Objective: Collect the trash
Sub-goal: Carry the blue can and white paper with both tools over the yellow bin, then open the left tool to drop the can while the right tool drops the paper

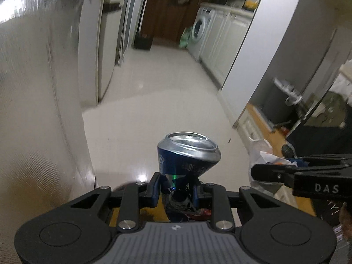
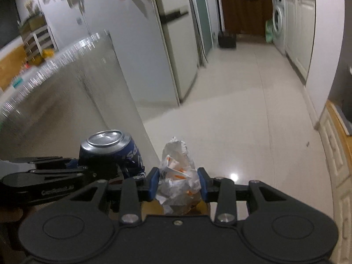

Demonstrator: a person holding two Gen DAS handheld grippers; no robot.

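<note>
Beside the blurred steel counter edge (image 2: pixel 92 44), glossy tile floor (image 2: pixel 242 110) is lying open; left gripper (image 1: pixel 176 189) is pinching a dented can (image 1: pixel 187 154), right gripper (image 2: pixel 179 183) is squeezing seemingly crinkled plastic wrapper (image 2: pixel 178 176).

Left wrist view: mounted behind the left gripper (image 1: pixel 176 189), looking forward and downward along its fingers, close on the crushed can (image 1: pixel 187 154), floor (image 1: pixel 165 88) beyond. Right wrist view: behind the right gripper (image 2: pixel 177 183), same downward slant, close on the plastic bag (image 2: pixel 178 171). Shared: the tiled floor, refrigerator (image 2: pixel 176 44), washing machine (image 1: pixel 200 30), the can and bag; each view catches the other gripper at its edge.
</note>
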